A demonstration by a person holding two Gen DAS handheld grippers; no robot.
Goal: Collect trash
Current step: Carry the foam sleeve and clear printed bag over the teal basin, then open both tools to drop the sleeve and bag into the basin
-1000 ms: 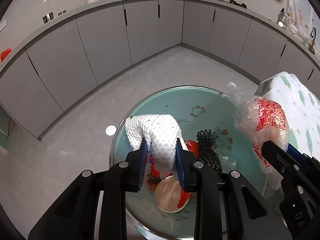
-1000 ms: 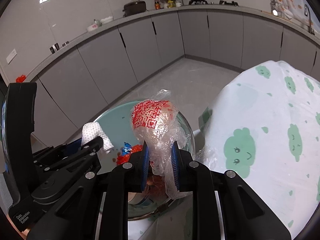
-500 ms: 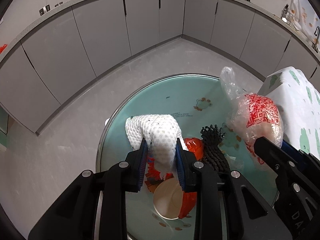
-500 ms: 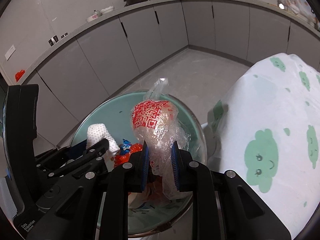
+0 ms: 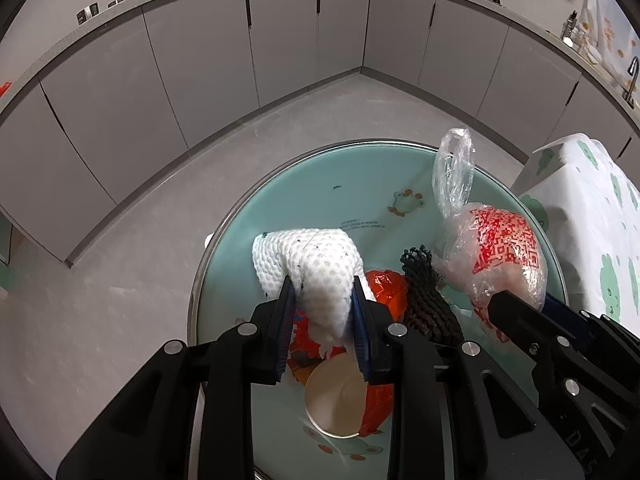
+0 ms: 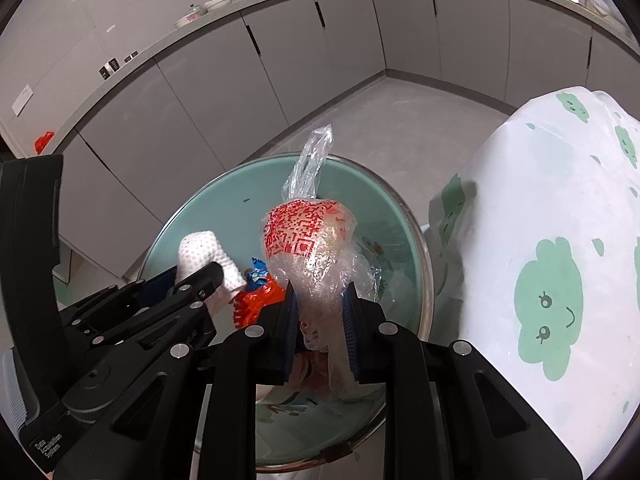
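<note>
The left gripper [image 5: 322,300] has its blue-padded fingers [image 5: 285,312] clamped on a crumpled white dimpled foam fruit net [image 5: 316,268], which sticks up and forward from between the pads above a round pale-green glass table with a metal rim [image 5: 320,192]. The right gripper [image 6: 319,312] has its fingers [image 6: 291,316] clamped on a clear plastic bag printed with a red square-code pattern [image 6: 308,240]; the bag bulges round above the pads and a twisted tail of clear film rises from its top. Seen from the left wrist camera, the same bag hangs over the right side of the table, with the right gripper's black arm below it. Lying on the glass under the two grippers are a crumpled orange-red plastic wrapper [image 5: 386,286], a black ribbed mesh net [image 5: 428,300] just beside it, and a round beige paper cup [image 5: 334,398] seen from above, touching the red wrapper. From the right wrist camera a small blue scrap [image 6: 258,270] also shows among the red plastic. To the right of the table stands something draped in a white cloth with green cloud faces [image 6: 548,280]. Grey floor [image 5: 132,312] surrounds the table, and a run of grey kitchen cabinets [image 5: 200,48] under a counter curves behind it.
</note>
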